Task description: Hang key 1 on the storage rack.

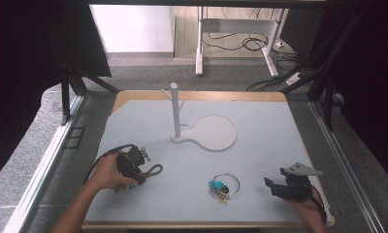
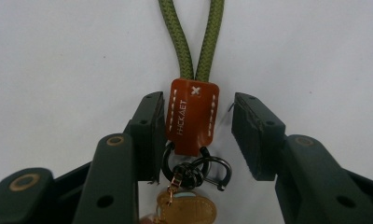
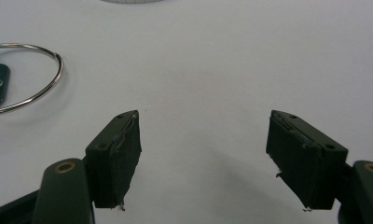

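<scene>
Left claw (image 2: 193,135) is shown lowered over the brown leather tab (image 2: 192,116) of an olive cord keychain (image 2: 194,37) lying on the bench (image 1: 260,160); one pad touches the tab, the other stands clear. Right claw (image 3: 203,158) is held wide apart near a key ring (image 1: 224,186).

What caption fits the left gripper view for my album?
Hand-held gripper straddling the brown leather tab of an olive-green braided cord keychain; one pad touches, the other stands apart.
</scene>
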`<state>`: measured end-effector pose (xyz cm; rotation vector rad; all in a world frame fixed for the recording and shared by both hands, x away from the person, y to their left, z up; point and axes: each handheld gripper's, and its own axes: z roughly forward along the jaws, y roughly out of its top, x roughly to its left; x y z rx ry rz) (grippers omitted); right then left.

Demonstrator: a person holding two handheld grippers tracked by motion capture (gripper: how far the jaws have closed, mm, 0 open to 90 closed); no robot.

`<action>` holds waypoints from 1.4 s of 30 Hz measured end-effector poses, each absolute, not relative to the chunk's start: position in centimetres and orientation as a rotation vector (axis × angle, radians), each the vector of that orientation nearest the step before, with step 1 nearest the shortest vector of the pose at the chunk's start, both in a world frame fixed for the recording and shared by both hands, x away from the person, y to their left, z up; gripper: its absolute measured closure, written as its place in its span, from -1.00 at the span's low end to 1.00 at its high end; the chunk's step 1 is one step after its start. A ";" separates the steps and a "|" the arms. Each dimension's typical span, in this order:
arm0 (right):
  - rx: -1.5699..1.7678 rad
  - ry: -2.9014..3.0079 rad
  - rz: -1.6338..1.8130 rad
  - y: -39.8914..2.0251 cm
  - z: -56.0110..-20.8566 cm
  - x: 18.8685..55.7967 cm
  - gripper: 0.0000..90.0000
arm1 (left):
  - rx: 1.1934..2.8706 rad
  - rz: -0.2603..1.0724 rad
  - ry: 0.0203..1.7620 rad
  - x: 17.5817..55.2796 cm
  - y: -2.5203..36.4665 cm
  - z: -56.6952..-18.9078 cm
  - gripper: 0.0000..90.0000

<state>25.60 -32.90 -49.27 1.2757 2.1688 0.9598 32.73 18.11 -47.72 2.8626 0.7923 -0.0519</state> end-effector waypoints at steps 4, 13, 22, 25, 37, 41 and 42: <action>1.275 2.169 0.958 -32.9 -49.3 25.6 -0.41 | 2.889 -0.038 0.790 32.8 17.9 -48.0 0.29; 1.270 2.181 0.946 -32.6 -49.4 25.6 -0.42 | 2.891 -0.004 0.801 32.6 17.7 -47.9 0.41; 1.267 2.183 0.936 -32.6 -49.5 25.7 -0.41 | 2.881 0.004 0.798 32.4 17.7 -47.9 0.48; 1.271 2.180 0.937 -32.6 -49.5 25.7 -0.41 | 2.872 0.012 0.805 32.4 17.9 -47.7 0.48; 1.276 2.177 0.935 -32.8 -49.5 25.7 -0.41 | 2.637 0.041 0.854 31.9 20.3 -43.4 0.48; 1.278 2.178 0.935 -32.8 -49.5 25.6 -0.41 | 2.597 0.071 0.854 31.6 20.4 -41.9 0.48; 1.278 2.179 0.933 -32.7 -49.5 25.6 -0.41 | 2.569 0.103 0.863 31.4 20.4 -41.3 0.48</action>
